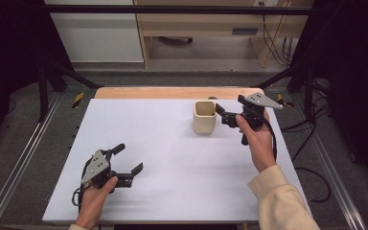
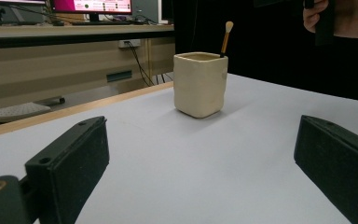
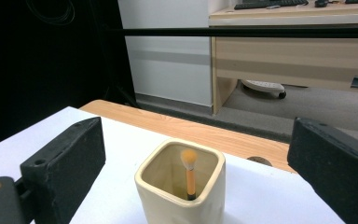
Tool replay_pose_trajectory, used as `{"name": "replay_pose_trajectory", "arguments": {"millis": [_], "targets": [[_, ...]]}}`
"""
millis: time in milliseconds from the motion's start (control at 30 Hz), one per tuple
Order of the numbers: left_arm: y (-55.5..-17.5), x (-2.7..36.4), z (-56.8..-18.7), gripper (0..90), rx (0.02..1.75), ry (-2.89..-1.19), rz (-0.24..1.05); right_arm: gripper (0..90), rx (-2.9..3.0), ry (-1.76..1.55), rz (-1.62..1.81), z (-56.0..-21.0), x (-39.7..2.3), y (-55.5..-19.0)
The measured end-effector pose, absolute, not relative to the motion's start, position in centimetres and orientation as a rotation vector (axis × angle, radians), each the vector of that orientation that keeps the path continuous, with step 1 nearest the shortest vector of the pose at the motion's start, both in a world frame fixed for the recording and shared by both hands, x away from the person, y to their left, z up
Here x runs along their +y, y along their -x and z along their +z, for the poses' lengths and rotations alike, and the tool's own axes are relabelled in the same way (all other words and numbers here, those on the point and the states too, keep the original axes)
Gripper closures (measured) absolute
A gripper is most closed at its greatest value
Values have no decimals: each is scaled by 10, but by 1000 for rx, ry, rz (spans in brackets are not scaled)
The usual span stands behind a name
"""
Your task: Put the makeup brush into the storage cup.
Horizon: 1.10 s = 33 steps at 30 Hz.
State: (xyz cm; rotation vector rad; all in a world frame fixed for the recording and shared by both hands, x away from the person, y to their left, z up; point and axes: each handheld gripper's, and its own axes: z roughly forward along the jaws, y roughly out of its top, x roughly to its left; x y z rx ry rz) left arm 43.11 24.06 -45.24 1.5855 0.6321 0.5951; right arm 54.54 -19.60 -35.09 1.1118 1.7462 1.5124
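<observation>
Nearest the person, at the white table's (image 1: 182, 187) front left, the left gripper (image 1: 124, 163) rests with jaws spread wide and empty, well apart from everything. Farther back on the right, the right gripper (image 1: 222, 114), also spread and empty, hangs just beside a cream square ceramic cup (image 1: 204, 117) holding an upright orange-handled brush (image 3: 189, 173), so that hand is plainly nearer.

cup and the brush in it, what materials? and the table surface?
Cup: looks like glazed ceramic, cream, thick rounded rim with a soft sheen. Brush: orange handle, wood or plastic, can't tell; pale fluffy tip looks like soft bristles. Table: matte white top, probably laminate or painted board, with a light wood-look strip along the far edge.
</observation>
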Motion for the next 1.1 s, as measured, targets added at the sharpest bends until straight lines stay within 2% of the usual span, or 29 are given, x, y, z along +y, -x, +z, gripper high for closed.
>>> {"name": "replay_pose_trajectory", "arguments": {"millis": [1100], "targets": [[-432,245,-452,21,632,-1575,593,53,1743,-1062,1497,-358,-227,-510]]}}
